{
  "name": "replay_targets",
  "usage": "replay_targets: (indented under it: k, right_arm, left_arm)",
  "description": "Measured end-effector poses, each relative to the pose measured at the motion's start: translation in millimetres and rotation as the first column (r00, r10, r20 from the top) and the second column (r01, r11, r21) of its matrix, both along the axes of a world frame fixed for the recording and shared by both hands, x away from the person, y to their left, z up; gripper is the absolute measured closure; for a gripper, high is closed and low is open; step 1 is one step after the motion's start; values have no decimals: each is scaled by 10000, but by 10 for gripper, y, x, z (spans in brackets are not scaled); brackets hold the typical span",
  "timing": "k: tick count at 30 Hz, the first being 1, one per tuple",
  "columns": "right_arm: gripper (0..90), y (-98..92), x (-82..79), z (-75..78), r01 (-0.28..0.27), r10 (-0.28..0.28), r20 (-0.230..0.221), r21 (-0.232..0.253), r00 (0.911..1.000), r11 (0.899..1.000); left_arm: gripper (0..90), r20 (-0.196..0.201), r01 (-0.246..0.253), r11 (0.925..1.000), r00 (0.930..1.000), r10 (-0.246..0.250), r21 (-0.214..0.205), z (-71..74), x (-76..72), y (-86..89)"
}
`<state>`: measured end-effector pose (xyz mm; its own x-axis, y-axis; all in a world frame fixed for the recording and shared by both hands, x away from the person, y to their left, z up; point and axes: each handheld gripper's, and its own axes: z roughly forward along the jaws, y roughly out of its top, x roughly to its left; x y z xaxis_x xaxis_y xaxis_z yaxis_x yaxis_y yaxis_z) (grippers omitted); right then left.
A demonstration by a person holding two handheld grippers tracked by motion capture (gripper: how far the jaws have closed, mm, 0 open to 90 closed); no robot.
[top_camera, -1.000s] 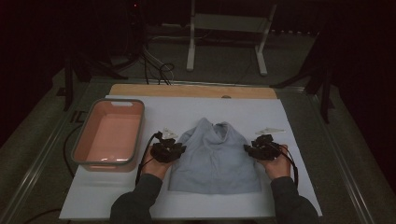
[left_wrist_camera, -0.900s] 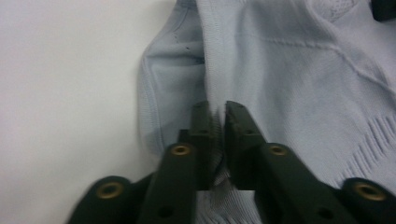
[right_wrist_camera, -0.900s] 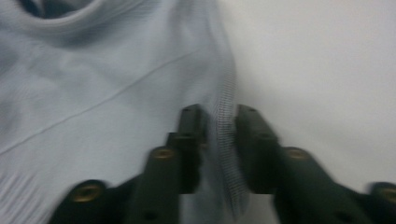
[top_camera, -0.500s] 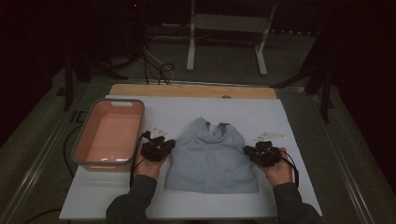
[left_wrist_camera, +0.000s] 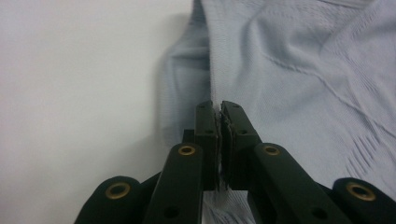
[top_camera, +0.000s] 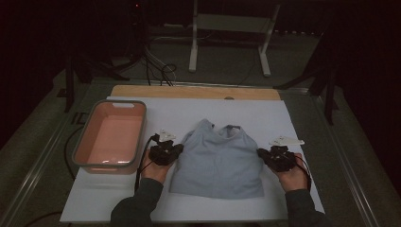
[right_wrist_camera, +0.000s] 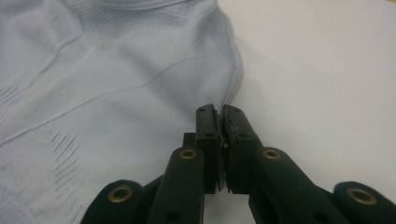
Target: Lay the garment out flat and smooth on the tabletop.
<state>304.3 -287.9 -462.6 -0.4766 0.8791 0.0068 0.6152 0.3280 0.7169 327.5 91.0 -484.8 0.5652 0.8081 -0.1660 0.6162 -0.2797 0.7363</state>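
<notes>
A white table (top_camera: 198,208) carries everything. On it, between the two claws, lies a pale blue top (top_camera: 218,161), spread flat with its neck away from the person. To the outer side of the left claw, just beside it, stands a pink bin (top_camera: 81,156) with a grey rim; its inside shows bare pink floor, nothing in it.

The left claw (top_camera: 176,150) sits at the top's left edge. In the left gripper view its jaws have just been closing and now stand pressed together with a thin fold of the top's edge (left_wrist_camera: 205,70) pinched between the pads (left_wrist_camera: 205,126).

The right claw (top_camera: 261,153) sits at the top's right edge, well apart from the bin. In the right gripper view its jaws have likewise just been closing and are now tight together, the top's side seam (right_wrist_camera: 231,88) running into the tips; a sliver of cloth seems caught there, though it is hard to be sure.
</notes>
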Motion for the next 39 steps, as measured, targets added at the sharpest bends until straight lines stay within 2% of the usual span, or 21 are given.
replay_targets:
  k: [4, 9, 13, 24, 29, 35, 36, 38, 39]
  right_arm:
    - [861, -95, -30, 57, 372, -369, 276, -122, 9989, 9992]
    - [860, -214, -74, 135, 842, -836, 619, -81, 9946, 9964]
    - [855, -196, -90, 75, 692, -682, 414, -239, 9968, 9973]
    - [849, 59, -99, -95, -162, 152, -200, -503, 9997, 9986]
    - [849, 129, -130, -137, -470, 445, -444, -574, 9980, 9972]
    - [849, 100, -206, -119, -602, 570, -525, -607, 9970, 9963]
    - [848, 83, -219, -113, -564, 536, -464, -621, 9975, 9965]
    - [816, 57, -246, -97, -447, 425, -400, -556, 9983, 9975]
    - [728, 46, -262, -87, -373, 358, -285, -562, 9990, 9977]
  left_arm:
    - [864, -97, 448, 9990, 9989, -449, -87, -21, -35, -113]
    - [863, -137, 1057, 9944, 9943, -1057, 30, -29, -123, -216]
    - [863, -206, 938, 9956, 9954, -938, -21, -28, -147, -140]
    - [868, -308, 148, 9998, 9994, -152, -138, -12, -159, 150]
    - [868, -280, 300, 9993, 9991, -306, -202, -9, -214, 170]
    - [862, -280, 500, 9987, 9983, -504, -137, -30, -280, 143]
    - [841, -223, 487, 9986, 9985, -492, -205, -31, -295, 142]
    - [690, -39, 586, 9981, 9983, -587, -206, -22, -332, 140]
    - [635, 20, 551, 9983, 9985, -551, -192, -16, -356, 135]
